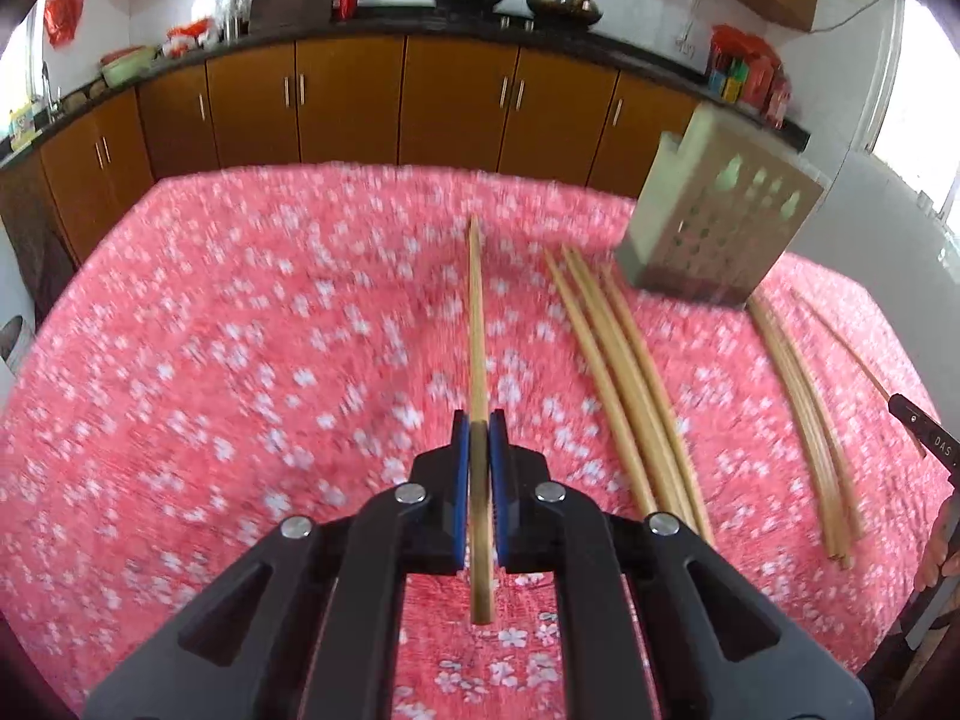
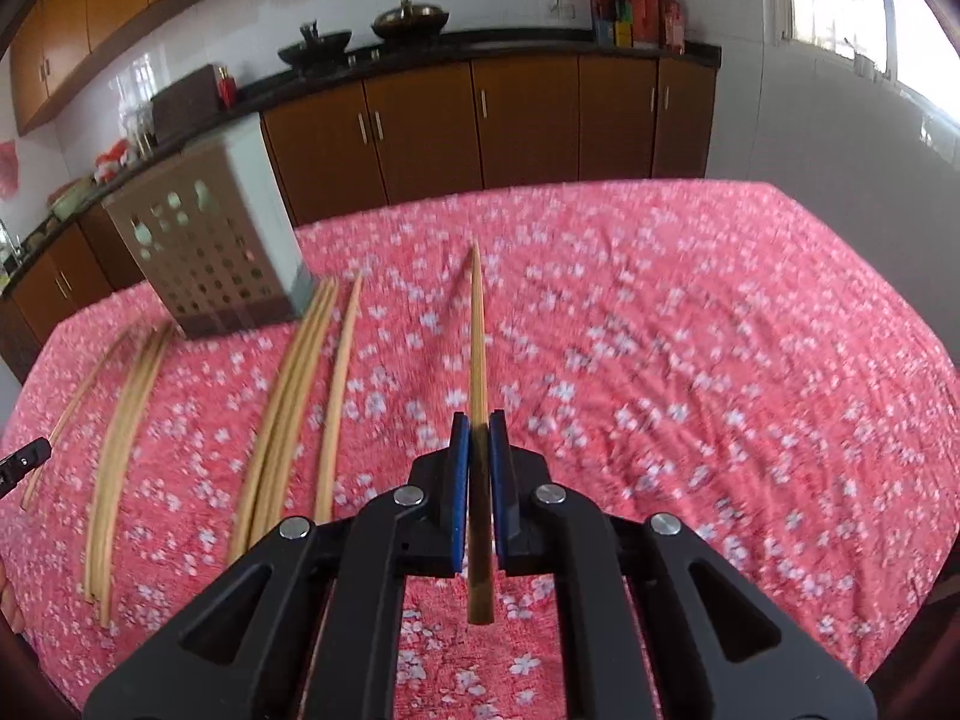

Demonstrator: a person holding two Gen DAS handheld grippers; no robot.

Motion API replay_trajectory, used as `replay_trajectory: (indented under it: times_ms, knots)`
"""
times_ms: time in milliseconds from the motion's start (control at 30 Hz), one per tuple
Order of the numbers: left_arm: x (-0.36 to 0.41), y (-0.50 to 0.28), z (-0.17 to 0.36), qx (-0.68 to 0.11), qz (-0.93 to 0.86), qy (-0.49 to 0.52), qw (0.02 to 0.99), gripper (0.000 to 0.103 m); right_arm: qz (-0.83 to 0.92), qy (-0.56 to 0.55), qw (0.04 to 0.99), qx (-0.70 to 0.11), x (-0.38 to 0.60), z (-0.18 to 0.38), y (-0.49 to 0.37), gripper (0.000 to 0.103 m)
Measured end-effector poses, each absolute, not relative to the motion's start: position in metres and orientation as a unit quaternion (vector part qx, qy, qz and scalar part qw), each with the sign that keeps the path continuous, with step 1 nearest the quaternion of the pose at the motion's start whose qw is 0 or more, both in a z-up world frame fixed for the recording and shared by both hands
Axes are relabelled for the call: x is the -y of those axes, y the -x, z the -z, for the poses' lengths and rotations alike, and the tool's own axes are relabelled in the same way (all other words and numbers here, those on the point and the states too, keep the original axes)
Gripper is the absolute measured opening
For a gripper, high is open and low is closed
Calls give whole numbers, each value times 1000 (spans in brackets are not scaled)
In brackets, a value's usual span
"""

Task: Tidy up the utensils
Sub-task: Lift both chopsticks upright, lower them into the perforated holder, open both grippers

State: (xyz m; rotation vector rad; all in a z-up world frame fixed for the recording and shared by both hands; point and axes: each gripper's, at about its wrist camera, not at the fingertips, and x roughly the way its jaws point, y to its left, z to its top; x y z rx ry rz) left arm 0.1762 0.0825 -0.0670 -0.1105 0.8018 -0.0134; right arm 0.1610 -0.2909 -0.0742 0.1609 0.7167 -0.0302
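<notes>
My left gripper (image 1: 479,420) is shut on a wooden chopstick (image 1: 477,324) that points forward above the pink floral tablecloth (image 1: 240,330). My right gripper (image 2: 479,420) is shut on another wooden chopstick (image 2: 477,336), held the same way. A perforated metal utensil holder (image 1: 714,222) stands at the far right in the left wrist view and at the far left in the right wrist view (image 2: 210,240). Several loose chopsticks (image 1: 618,384) lie on the cloth in front of it, with a second bunch (image 1: 804,420) further right. Both bunches also show in the right wrist view (image 2: 288,408), (image 2: 120,450).
Brown kitchen cabinets (image 1: 360,102) with a dark counter run behind the table, holding woks and jars. The tip of the other gripper (image 1: 924,438) shows at the right edge of the left wrist view, and at the left edge of the right wrist view (image 2: 24,459).
</notes>
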Motion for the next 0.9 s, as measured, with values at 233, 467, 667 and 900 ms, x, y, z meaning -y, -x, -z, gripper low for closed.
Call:
replay_trajectory:
  times_ms: [233, 467, 667, 900]
  knots:
    - [-90, -159, 14, -318, 0, 58, 946, 8, 22, -90, 953, -288, 301, 36, -152, 8]
    - [-103, -157, -40, -249, -20, 81, 965, 8, 26, -95, 967, -236, 309, 4, -154, 8]
    - [-109, -174, -66, -234, -31, 81, 968, 8, 25, -99, 972, -212, 313, -18, -170, 7]
    - [-93, -184, -115, -193, -12, 66, 979, 8, -2, -108, 985, -132, 303, -83, -179, 7]
